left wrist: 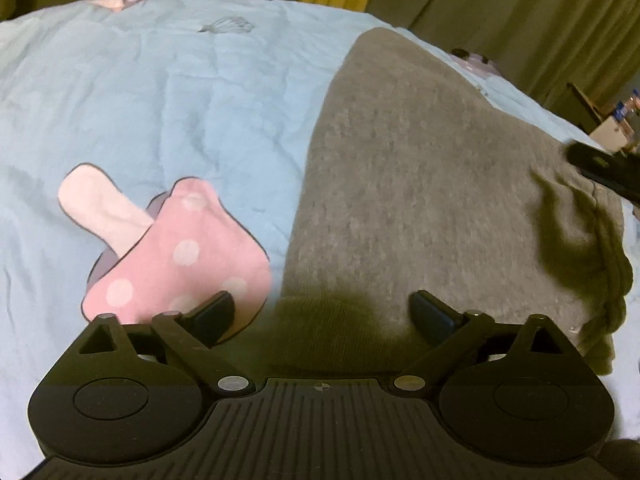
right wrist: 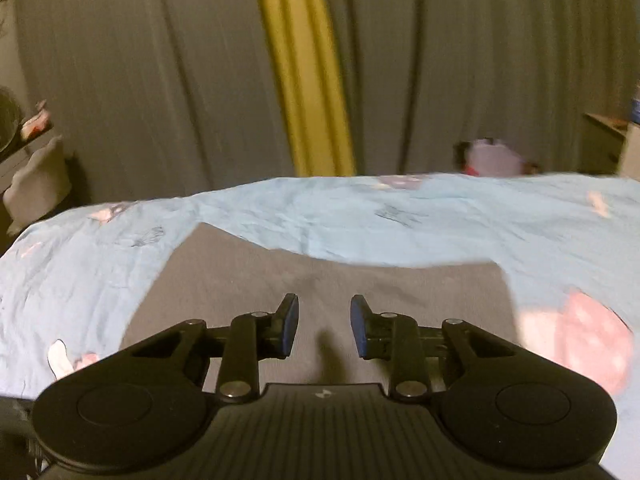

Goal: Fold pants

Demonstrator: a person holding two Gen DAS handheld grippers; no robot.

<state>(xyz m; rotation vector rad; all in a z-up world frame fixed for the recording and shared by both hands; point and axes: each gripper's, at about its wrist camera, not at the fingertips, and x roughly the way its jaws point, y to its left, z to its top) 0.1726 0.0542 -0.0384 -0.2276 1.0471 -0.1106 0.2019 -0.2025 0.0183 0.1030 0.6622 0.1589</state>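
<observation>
Grey pants (left wrist: 420,184) lie folded flat on a light blue bed cover (left wrist: 160,100). My left gripper (left wrist: 322,304) hangs just above their near ribbed edge (left wrist: 320,328), jaws spread wide, nothing between them. A gathered elastic band (left wrist: 612,280) runs along the pants' right side. At the right edge a dark part of my right gripper (left wrist: 604,168) hovers over that side. In the right wrist view the pants (right wrist: 320,276) spread below my right gripper (right wrist: 325,304). Its blue pads (right wrist: 290,320) stand a little apart with only air between them.
The cover carries a pink spotted mushroom print (left wrist: 176,256) left of the pants and another (right wrist: 576,336) on the right. Grey curtains (right wrist: 120,80) with a yellow strip (right wrist: 304,80) hang behind the bed. A shelf (right wrist: 604,140) stands far right and a white bag (right wrist: 36,184) far left.
</observation>
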